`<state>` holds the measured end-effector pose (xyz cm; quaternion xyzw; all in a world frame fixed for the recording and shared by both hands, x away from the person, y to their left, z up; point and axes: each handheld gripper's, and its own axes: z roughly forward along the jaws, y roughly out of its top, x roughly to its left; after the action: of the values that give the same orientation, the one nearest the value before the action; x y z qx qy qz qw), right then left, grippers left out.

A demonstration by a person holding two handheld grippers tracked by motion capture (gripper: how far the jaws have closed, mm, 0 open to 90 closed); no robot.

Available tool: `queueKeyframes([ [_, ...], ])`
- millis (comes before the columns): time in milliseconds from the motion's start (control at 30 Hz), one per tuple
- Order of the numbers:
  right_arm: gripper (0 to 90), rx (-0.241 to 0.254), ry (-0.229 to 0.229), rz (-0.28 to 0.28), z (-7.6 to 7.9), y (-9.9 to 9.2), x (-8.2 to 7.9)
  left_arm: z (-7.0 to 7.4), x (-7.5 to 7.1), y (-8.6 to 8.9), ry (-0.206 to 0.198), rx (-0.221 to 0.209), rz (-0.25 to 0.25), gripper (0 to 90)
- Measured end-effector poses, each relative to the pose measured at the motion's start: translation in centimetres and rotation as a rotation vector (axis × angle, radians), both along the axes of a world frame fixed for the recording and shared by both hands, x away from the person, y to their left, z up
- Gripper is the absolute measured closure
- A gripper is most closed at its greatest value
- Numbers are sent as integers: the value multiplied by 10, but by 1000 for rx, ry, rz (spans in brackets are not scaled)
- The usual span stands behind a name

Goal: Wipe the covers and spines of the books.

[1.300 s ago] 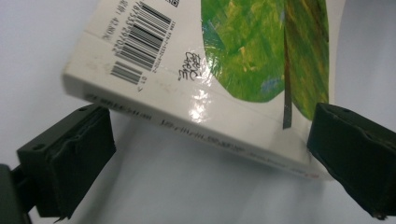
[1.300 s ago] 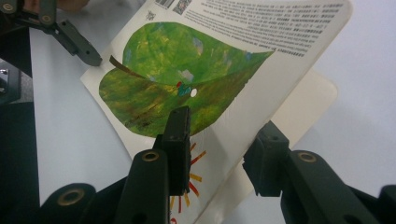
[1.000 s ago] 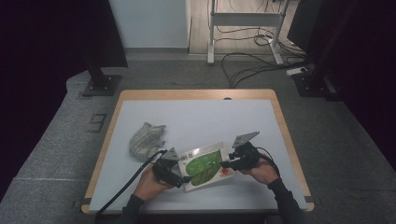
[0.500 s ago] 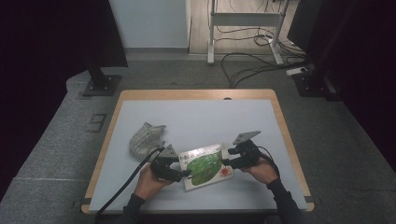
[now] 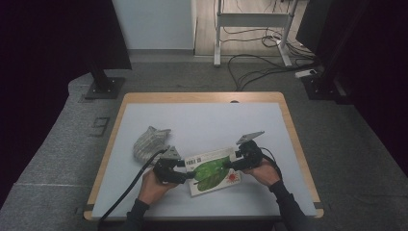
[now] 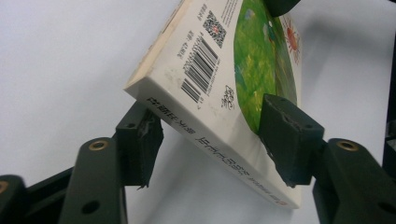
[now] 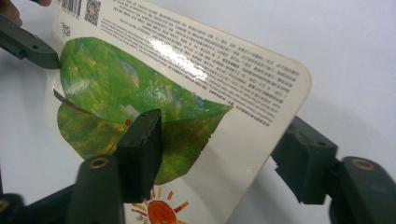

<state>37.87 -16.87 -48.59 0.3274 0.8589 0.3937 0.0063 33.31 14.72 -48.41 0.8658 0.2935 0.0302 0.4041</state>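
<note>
Since the earlier frame the left gripper (image 5: 188,174) has just been closing its jaws, now clamped across the spine end of the book (image 5: 213,169). Table (image 5: 202,120): book at the near edge, tilted. Right gripper (image 5: 232,163): jaws half open, gripping the opposite edge

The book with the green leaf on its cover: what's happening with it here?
A person at the table holds the book between two claws. The left claw, whose jaws have just been closing, takes the spine end by the barcode; the right claw straddles the opposite edge near the red sun. A crumpled grey cloth lies beyond, apart from the book.
</note>
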Motion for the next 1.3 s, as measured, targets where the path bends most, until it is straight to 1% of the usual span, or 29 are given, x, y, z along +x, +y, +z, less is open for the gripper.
queueKeyframes([
  [67,412,11,1,-10,2,-2,-1,3,0,1,-4,-8,6,433],
  [200,465,24,-27,-26,8,-5,-2,11,0,3,-26,-19,19,496],
  [400,505,24,-84,-36,19,-2,-5,23,2,4,-47,-1,29,567],
  [533,526,30,-109,-40,24,-1,-6,29,5,6,-60,0,40,609],
  [600,540,36,-119,-44,25,-1,-6,32,6,7,-74,4,46,626],
  [733,548,37,-144,-53,28,1,-5,37,8,8,-102,4,56,639],
  [833,547,34,-162,-55,28,4,-3,39,9,9,-124,14,64,641],
  [933,545,31,-178,-61,28,7,-1,40,12,11,-135,26,70,640],
  [1067,544,27,-201,-63,28,11,2,39,15,13,-143,39,73,636],
  [1133,543,29,-208,-63,27,12,2,38,16,13,-138,41,73,633],
  [1233,541,30,-215,-60,26,13,2,38,15,13,-138,43,69,631],
  [1300,539,32,-211,-56,26,12,1,38,14,13,-138,52,62,629],
])
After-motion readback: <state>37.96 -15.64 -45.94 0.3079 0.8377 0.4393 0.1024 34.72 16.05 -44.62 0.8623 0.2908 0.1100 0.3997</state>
